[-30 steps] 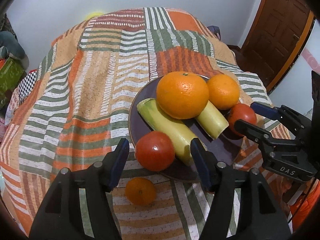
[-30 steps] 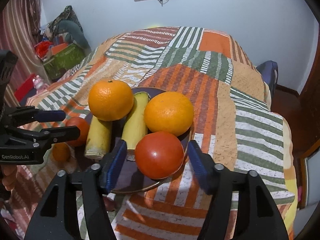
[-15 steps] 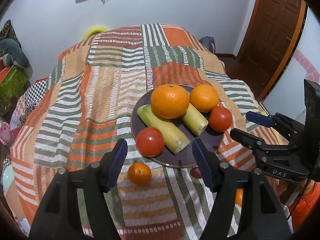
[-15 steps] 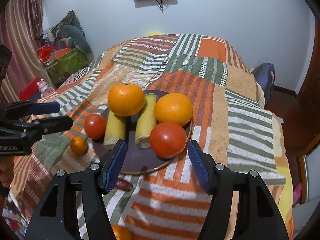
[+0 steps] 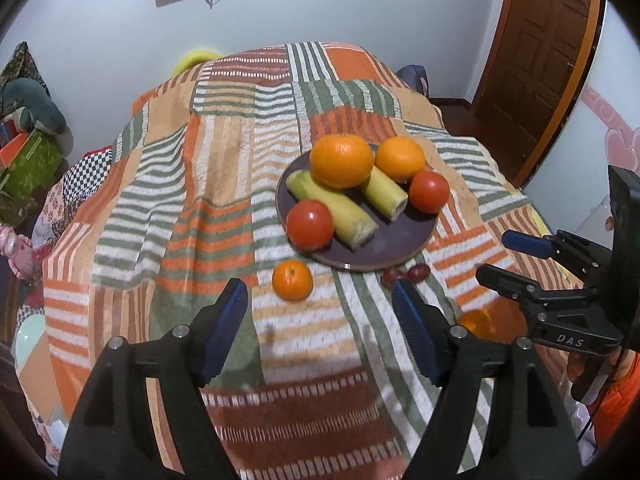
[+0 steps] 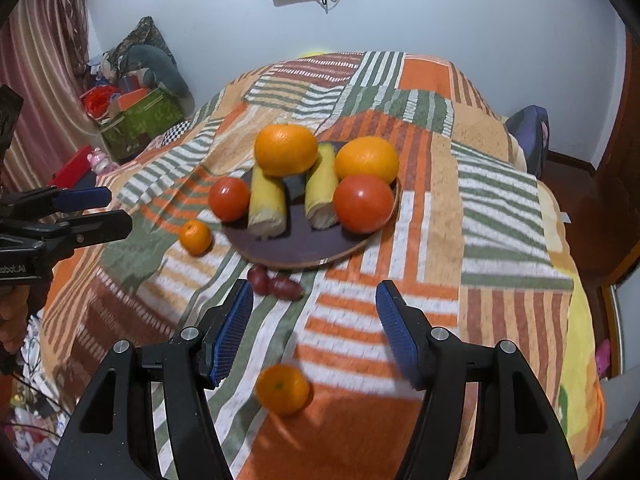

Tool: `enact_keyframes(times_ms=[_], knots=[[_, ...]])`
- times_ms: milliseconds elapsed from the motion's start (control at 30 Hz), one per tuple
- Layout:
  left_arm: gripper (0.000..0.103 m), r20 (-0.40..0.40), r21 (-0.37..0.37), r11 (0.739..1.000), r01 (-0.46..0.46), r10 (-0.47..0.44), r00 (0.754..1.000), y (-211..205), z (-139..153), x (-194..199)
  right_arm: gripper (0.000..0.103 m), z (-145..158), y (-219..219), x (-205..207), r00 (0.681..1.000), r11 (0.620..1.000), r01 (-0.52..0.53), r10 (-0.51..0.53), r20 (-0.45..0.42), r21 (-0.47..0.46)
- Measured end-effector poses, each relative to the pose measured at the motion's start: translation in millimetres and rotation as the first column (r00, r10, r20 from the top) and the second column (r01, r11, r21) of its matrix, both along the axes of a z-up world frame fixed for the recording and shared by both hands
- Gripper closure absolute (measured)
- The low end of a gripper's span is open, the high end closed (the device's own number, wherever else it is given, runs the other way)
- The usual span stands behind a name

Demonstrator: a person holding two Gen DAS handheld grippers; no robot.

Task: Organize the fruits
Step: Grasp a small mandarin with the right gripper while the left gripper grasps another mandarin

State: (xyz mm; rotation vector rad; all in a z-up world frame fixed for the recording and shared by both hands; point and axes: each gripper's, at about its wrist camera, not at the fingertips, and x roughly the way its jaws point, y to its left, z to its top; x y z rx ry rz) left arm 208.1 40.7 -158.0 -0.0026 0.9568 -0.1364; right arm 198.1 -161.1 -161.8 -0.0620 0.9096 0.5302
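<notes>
Left wrist view: the dark plate (image 5: 384, 254) is the landmark. On it lie two large oranges (image 5: 341, 160) at the far side, two peeled banana pieces (image 5: 334, 208) across the middle, and two tomatoes (image 5: 310, 224), one at the near-left rim and one at the right rim. Off the plate, a small mandarin (image 5: 292, 280) sits on the striped blanket (image 5: 160, 208) just beside the near-left rim, and two dark grapes (image 5: 404, 274) lie just beside the near rim. The left gripper (image 5: 320, 320) hangs above the blanket on the near side of the plate, its jaws opening, with nothing between them.

Right wrist view: a second mandarin (image 6: 283, 389) lies on the blanket well on the near side of the plate (image 6: 304, 248), close below the right gripper (image 6: 314, 332), whose jaws stand moderately wide and empty. The grapes (image 6: 274, 282) lie between this mandarin and the plate.

Handling, as a judgement: the mandarins look light, round and springy, likely to roll on the soft blanket, so pads belong across the widest middle with gentle pressure. The grapes seem small, smooth and slippery, easy to squirt out or crush. The tomatoes and bare banana flesh would bruise under a hard squeeze.
</notes>
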Motion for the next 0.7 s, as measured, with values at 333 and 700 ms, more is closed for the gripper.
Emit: enact_keyframes(times_ms=[333,700], knots=[[0.026,-0.073,-0.017,1.0,-0.01,0.009,0.997,6.6,-25.3,-25.0,0.045,-28.4,6.1,-22.8,0.996,0.998,-0.041,0.037,-0.077,-0.042],[0.027,-0.102,-0.017,0.998,-0.062,0.06,0.993,20.1,-47.5,-12.2,0.071,-44.8,4.4,-27.2,0.992,0.998,-0.058,0.056,-0.114,-0.016]])
